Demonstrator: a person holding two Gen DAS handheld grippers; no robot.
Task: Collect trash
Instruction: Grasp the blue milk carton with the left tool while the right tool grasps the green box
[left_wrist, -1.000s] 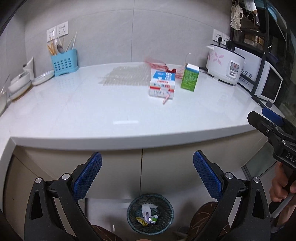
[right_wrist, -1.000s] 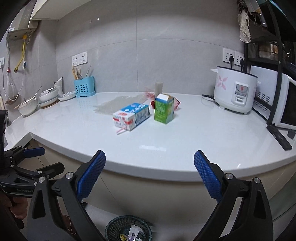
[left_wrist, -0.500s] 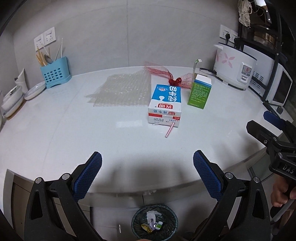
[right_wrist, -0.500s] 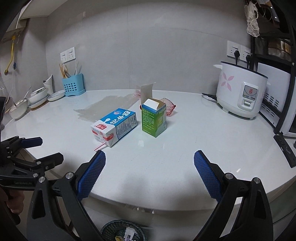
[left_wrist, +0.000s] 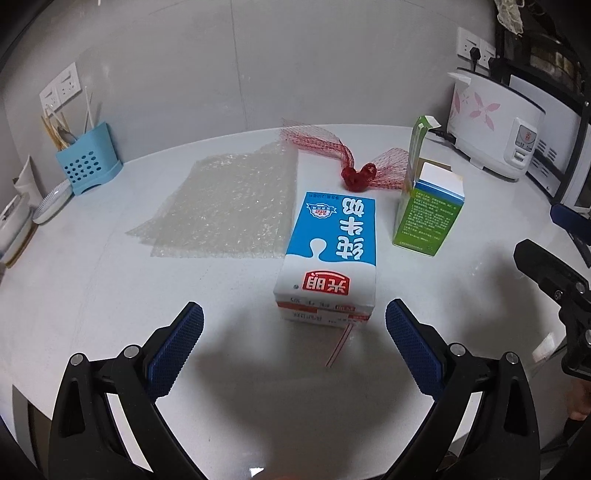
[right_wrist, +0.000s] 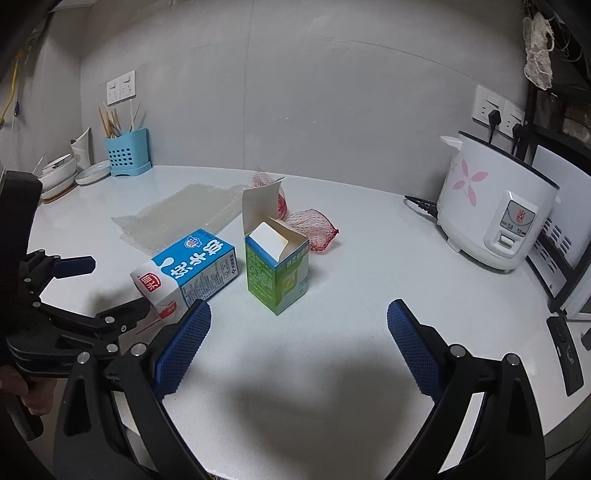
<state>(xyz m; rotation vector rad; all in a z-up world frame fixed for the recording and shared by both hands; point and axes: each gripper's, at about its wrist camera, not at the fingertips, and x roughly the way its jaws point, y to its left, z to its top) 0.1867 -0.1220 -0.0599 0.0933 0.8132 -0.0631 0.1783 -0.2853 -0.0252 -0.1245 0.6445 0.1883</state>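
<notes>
A blue and white milk carton (left_wrist: 330, 254) lies on its side on the white counter (left_wrist: 110, 295), with a red and white straw (left_wrist: 338, 347) at its near end. My left gripper (left_wrist: 293, 332) is open and empty, just in front of the carton. A green box (right_wrist: 277, 267) with its top flap open stands to the carton's right. My right gripper (right_wrist: 297, 332) is open and empty, in front of the green box. A red net bag (left_wrist: 354, 162) and a sheet of bubble wrap (left_wrist: 225, 210) lie behind them. The milk carton also shows in the right wrist view (right_wrist: 188, 269).
A white rice cooker (right_wrist: 495, 210) stands at the right, with a microwave (right_wrist: 565, 221) on a black rack beyond it. A blue utensil holder (left_wrist: 88, 170) and stacked dishes (right_wrist: 62, 173) stand at the far left against the wall.
Both grippers have risen from below the counter edge and moved forward over the counter toward the carton and the green box. The bin on the floor has dropped out of view.
</notes>
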